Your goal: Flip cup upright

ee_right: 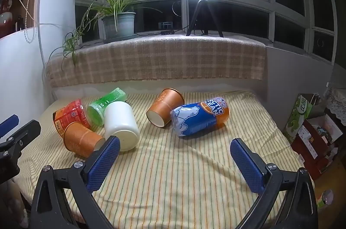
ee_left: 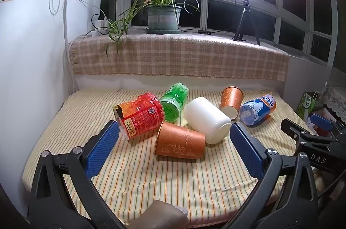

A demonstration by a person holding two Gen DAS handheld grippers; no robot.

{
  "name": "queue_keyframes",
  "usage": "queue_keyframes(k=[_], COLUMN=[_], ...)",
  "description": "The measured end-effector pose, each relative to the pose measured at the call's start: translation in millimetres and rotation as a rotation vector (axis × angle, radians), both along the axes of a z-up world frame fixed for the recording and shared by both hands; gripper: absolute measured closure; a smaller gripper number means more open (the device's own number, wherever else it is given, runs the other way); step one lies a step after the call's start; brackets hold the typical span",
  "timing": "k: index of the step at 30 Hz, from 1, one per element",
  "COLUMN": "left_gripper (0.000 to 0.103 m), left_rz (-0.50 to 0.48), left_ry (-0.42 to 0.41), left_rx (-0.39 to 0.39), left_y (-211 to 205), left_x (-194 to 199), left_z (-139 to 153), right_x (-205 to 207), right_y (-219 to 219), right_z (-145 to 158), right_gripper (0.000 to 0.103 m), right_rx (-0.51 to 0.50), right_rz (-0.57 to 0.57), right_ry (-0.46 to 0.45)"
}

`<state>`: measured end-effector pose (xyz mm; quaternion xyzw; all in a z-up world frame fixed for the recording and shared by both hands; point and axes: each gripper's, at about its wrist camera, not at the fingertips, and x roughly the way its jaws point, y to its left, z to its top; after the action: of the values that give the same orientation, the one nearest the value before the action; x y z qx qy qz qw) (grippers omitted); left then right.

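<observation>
Across the middle of both frames, cups lie tipped on the striped surface [ee_left: 151,181], so each hand-held gripper, left [ee_left: 173,149] and right [ee_right: 175,160], hangs spread wide and empty, ready to straddle one such as the near orange cup [ee_left: 180,141].

Striped bed [ee_right: 173,175] with six toppled cups [ee_right: 121,125] and bottles [ee_right: 200,118].
</observation>
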<state>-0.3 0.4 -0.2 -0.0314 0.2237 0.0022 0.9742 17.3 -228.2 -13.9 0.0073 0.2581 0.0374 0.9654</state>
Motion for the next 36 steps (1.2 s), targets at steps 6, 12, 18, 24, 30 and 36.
queue_keyframes(k=[6,12,18,24,30,36], left_gripper=[0.000,0.000,0.000,0.000,0.000,0.000], left_rz=[-0.008,-0.007,-0.013,-0.010,-0.013,-0.018], left_ry=[0.015,0.017,0.007,0.007,0.007,0.011], left_rx=[-0.006,-0.013,-0.004,-0.009,0.006,0.018], left_y=[-6.5,-3.8,-2.9,-2.9,-5.3,-6.4], left_x=[-1.9,0.3,-1.0,-1.6,-2.1,-0.6], left_z=[-3.8,-1.8,2.8,2.1,3.1,6.4], right_x=[0.0,0.8,0.0,0.9,1.1,4.2], right_y=[0.2,2.2,-0.7,-1.2,-1.9,-5.9], right_z=[-0.2,1.5,4.3,5.5,5.2,11.6], right_gripper=[0.000,0.000,0.000,0.000,0.000,0.000], right_rx=[-0.005,-0.010,-0.008,-0.013,-0.014,-0.012], right_rz=[-0.002,-0.010,-0.010,-0.012,-0.013,-0.024], right_ry=[0.011,0.005,0.003,0.003,0.004,0.001])
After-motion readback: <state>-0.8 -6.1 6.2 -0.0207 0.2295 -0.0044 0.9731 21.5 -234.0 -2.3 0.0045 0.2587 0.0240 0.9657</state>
